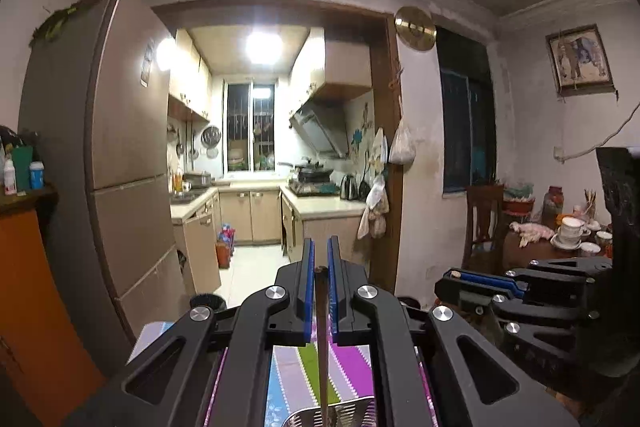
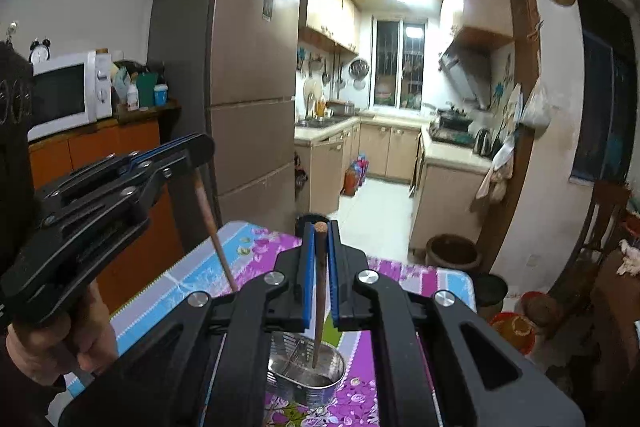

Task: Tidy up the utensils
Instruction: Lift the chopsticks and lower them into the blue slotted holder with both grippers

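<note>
Wooden chopstick in each gripper, jaws clamped.
Right (image 2: 319, 259) stick (image 2: 319, 291) over holder (image 2: 308, 375): lower, release. Left (image 1: 320, 267) follows.

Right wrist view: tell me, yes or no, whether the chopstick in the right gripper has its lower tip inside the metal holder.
Yes. The chopstick clamped by the right gripper points down, its lower tip inside the rim of the metal holder.

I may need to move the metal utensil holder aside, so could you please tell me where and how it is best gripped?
Grip the metal utensil holder by its thin upright rim, coming straight down from above with one finger inside and one outside. It stands open-topped on the floral tablecloth; choose rim clear of the chopstick that the right gripper holds into it.
</note>
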Demonstrator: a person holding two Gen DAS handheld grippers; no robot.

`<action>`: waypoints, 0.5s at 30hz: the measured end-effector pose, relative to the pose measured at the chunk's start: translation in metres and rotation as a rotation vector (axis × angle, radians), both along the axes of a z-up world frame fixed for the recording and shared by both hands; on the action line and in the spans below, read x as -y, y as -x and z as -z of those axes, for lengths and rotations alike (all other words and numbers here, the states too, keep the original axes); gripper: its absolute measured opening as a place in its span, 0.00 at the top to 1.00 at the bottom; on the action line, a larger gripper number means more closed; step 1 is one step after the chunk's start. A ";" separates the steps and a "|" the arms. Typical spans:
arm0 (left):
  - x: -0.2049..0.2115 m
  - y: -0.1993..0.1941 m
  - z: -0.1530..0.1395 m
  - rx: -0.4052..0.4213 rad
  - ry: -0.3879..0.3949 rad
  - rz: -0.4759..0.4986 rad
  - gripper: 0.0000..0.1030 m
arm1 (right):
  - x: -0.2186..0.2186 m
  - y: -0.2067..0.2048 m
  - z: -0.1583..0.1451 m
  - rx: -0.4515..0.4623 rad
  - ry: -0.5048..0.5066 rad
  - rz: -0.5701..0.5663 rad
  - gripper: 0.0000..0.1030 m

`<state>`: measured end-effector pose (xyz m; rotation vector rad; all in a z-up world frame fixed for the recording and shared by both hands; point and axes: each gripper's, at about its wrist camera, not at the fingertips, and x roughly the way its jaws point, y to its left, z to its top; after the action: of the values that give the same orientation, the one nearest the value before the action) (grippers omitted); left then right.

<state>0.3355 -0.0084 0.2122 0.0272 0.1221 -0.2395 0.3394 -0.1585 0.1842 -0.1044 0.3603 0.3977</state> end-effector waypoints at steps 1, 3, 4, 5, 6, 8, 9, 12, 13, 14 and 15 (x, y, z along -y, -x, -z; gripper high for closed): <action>-0.002 -0.007 0.004 -0.013 0.001 -0.001 0.93 | 0.000 -0.004 0.007 -0.014 -0.002 -0.002 0.95; -0.002 -0.018 0.017 -0.040 0.001 -0.003 0.93 | 0.000 -0.013 0.017 -0.039 -0.004 -0.003 0.95; -0.003 -0.026 0.024 -0.057 -0.003 -0.005 0.93 | 0.000 -0.017 0.021 -0.051 -0.005 -0.002 0.95; -0.002 -0.032 0.029 -0.071 -0.006 -0.007 0.93 | 0.000 -0.021 0.022 -0.060 -0.005 -0.001 0.95; -0.003 -0.037 0.032 -0.080 -0.006 -0.008 0.93 | 0.001 -0.026 0.028 -0.076 -0.009 -0.002 0.95; -0.004 -0.048 0.040 -0.102 -0.005 -0.011 0.93 | 0.000 -0.033 0.035 -0.097 -0.014 -0.003 0.95; -0.004 -0.052 0.044 -0.111 -0.004 -0.013 0.93 | 0.000 -0.038 0.040 -0.112 -0.015 -0.003 0.95; -0.007 -0.066 0.053 -0.136 -0.006 -0.018 0.93 | -0.001 -0.049 0.053 -0.146 -0.013 -0.002 0.95; -0.007 -0.071 0.057 -0.147 -0.008 -0.021 0.93 | -0.002 -0.052 0.055 -0.153 -0.011 -0.001 0.95; -0.008 -0.074 0.060 -0.151 -0.009 -0.025 0.93 | -0.003 -0.055 0.059 -0.161 -0.011 -0.001 0.95; -0.010 -0.078 0.063 -0.158 -0.009 -0.032 0.93 | -0.004 -0.058 0.061 -0.167 -0.013 0.000 0.95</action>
<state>0.4132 0.0011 0.1488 0.0157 0.2808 -0.2093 0.3971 -0.1547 0.1231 -0.0585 0.5228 0.4097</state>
